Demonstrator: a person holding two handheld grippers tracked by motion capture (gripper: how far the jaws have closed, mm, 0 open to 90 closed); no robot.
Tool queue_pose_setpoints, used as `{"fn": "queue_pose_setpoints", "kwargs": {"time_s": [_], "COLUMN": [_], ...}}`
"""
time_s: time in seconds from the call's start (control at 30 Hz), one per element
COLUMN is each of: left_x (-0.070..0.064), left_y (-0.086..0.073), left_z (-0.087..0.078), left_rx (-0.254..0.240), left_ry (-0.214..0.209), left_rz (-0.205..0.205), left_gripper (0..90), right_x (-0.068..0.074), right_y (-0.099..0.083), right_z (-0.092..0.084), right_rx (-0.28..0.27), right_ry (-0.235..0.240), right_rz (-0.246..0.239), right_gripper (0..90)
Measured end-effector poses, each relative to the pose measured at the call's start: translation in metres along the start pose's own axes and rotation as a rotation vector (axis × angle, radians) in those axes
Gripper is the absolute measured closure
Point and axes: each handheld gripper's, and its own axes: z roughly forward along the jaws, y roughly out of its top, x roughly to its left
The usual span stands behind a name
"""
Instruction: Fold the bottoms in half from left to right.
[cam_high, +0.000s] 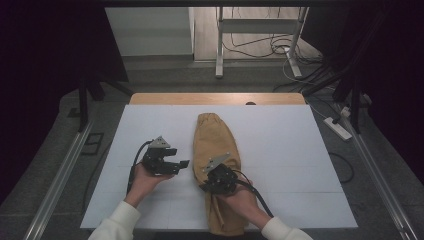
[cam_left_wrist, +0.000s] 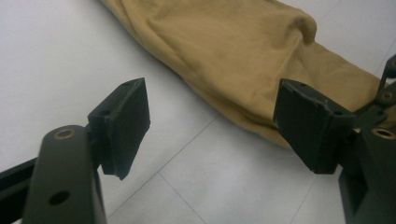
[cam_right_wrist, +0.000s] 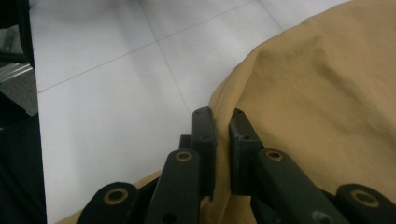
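The tan garment (cam_high: 216, 150) lies bunched lengthwise mid-table, folding hardly begun; the right gripper (cam_right_wrist: 221, 149) is pinched nearly closed at its edge, the left gripper (cam_left_wrist: 210, 126) gapes empty beside it

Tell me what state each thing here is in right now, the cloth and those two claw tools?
Tan cloth: bunched into a long roll on the white table, its edge between the right gripper's jaws.
Left gripper: open, nothing between its jaws, beside the cloth without touching it.
Right gripper: shut on the tan cloth's edge.
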Motion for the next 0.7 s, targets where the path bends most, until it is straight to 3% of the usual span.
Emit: {"fn": "queue_pose_setpoints", "kwargs": {"time_s": [0.27,0.43,0.6,0.7], "left_x": [0.001,0.001,0.001,0.001], "left_y": [0.000,0.000,0.000,-0.001], "left_z": [0.000,0.000,0.000,0.000], "left_rx": [0.001,0.000,0.001,0.002], "left_ry": [0.000,0.002,0.002,0.003], "left_rz": [0.000,0.000,0.000,-0.002], "left_gripper": [26.6,26.6,26.6,26.6], "right_x": [0.003,0.008,0.001,-0.008], "right_y": [0.001,0.003,0.004,0.001], "right_z": [0.004,-0.006,-0.026,-0.033], "right_rx": [0.002,-0.053,-0.143,-0.163], "right_ry": [0.014,-0.020,-0.051,-0.055], "right_rz": [-0.012,-0.026,0.011,0.042], "right_gripper": [80.1,55.1,45.6,43.8]}}
